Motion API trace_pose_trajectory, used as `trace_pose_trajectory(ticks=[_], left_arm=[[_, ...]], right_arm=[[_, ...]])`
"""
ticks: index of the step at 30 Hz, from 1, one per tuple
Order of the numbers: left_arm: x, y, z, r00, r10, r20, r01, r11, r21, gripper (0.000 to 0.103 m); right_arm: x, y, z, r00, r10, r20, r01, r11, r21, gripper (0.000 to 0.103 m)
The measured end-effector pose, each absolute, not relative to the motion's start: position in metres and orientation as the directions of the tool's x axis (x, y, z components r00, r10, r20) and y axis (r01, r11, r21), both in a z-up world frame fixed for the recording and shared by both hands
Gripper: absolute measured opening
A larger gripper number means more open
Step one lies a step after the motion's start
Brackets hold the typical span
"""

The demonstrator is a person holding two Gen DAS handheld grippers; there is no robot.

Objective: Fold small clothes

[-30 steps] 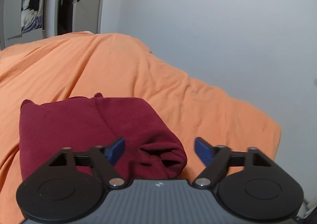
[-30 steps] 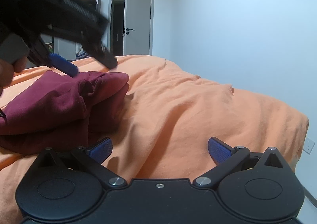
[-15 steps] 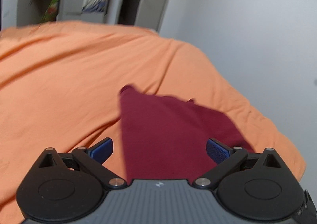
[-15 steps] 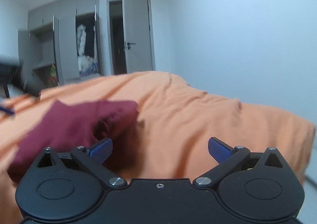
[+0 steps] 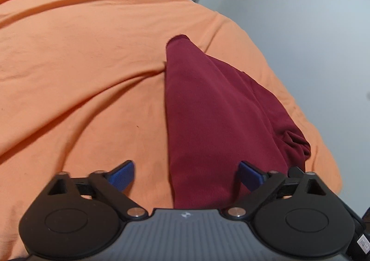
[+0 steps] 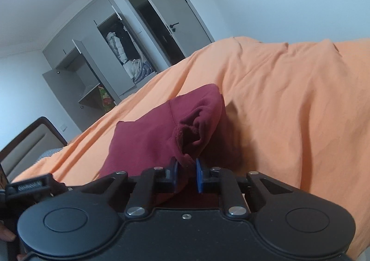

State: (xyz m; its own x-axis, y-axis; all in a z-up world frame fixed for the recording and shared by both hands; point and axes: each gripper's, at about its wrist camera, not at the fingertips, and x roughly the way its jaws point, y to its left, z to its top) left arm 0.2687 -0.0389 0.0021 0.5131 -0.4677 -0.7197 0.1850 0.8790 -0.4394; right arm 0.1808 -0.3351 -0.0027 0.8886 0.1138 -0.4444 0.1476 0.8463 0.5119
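Note:
A dark red garment (image 5: 208, 110) lies folded into a thick bundle on the orange bed cover (image 5: 81, 64). In the left wrist view my left gripper (image 5: 186, 176) is open, hovering over the bundle's near edge with its blue pads apart on either side. In the right wrist view the dark red garment (image 6: 152, 136) shows its rolled open end, and my right gripper (image 6: 186, 174) is shut on a fold of that near end, cloth pinched between the blue pads.
An orange bed cover (image 6: 289, 110) spreads widely to the left and right of the garment. A wardrobe with open doors (image 6: 111, 57) and a doorway (image 6: 157, 25) stand beyond the bed. A dark headboard (image 6: 27, 143) sits at the left. White wall behind.
My right gripper went from wide open to shut on the garment's near end. The left gripper stayed open and swung over the bundle's left side, tilting down.

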Motion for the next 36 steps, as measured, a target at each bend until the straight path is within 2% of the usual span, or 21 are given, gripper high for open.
trace_pose_trajectory(ticks=[3,9,11,13,14,15,16,17,23,28,36], left_arm=[[0.269,-0.037,0.003,0.522,-0.47,-0.712,0.182,0.876,-0.446,0.096],[0.269,-0.035,0.002,0.529,-0.46,-0.713,0.176,0.882,-0.438,0.1],[0.27,-0.036,0.001,0.525,-0.449,-0.723,0.174,0.888,-0.425,0.1],[0.271,-0.037,0.002,0.532,-0.444,-0.721,0.173,0.89,-0.421,0.1],[0.272,-0.038,0.005,0.542,-0.442,-0.715,0.174,0.891,-0.419,0.101],[0.273,-0.039,0.007,0.554,-0.437,-0.709,0.175,0.893,-0.414,0.102],[0.274,-0.04,0.01,0.569,-0.43,-0.701,0.175,0.896,-0.407,0.102],[0.276,-0.042,0.013,0.582,-0.423,-0.695,0.177,0.9,-0.399,0.102],[0.296,-0.065,0.018,0.649,-0.364,-0.668,0.186,0.927,-0.325,0.102],[0.319,-0.079,0.009,0.687,-0.296,-0.663,0.15,0.951,-0.269,0.102],[0.33,-0.074,-0.015,0.646,-0.305,-0.7,0.098,0.942,-0.32,0.103]], right_arm=[[0.171,-0.332,0.006,0.888,0.128,-0.441,0.129,0.852,0.507,0.013],[0.162,-0.33,-0.011,0.851,0.125,-0.51,0.174,0.85,0.498,0.012],[0.16,-0.329,-0.012,0.852,0.122,-0.509,0.17,0.855,0.49,0.017],[0.155,-0.327,-0.007,0.86,0.101,-0.501,0.169,0.87,0.464,0.028],[0.154,-0.327,-0.005,0.865,0.088,-0.495,0.168,0.877,0.45,0.042],[0.151,-0.327,-0.003,0.872,0.076,-0.484,0.165,0.884,0.437,0.05],[0.148,-0.327,0.0,0.882,0.063,-0.467,0.16,0.892,0.423,0.067],[0.146,-0.328,0.003,0.891,0.048,-0.451,0.158,0.9,0.407,0.078],[0.165,-0.342,0.013,0.922,-0.046,-0.385,0.172,0.938,0.3,0.101],[0.22,-0.362,0.012,0.919,-0.102,-0.381,0.21,0.944,0.254,0.101],[0.28,-0.372,-0.027,0.869,-0.113,-0.482,0.242,0.946,0.215,0.093]])
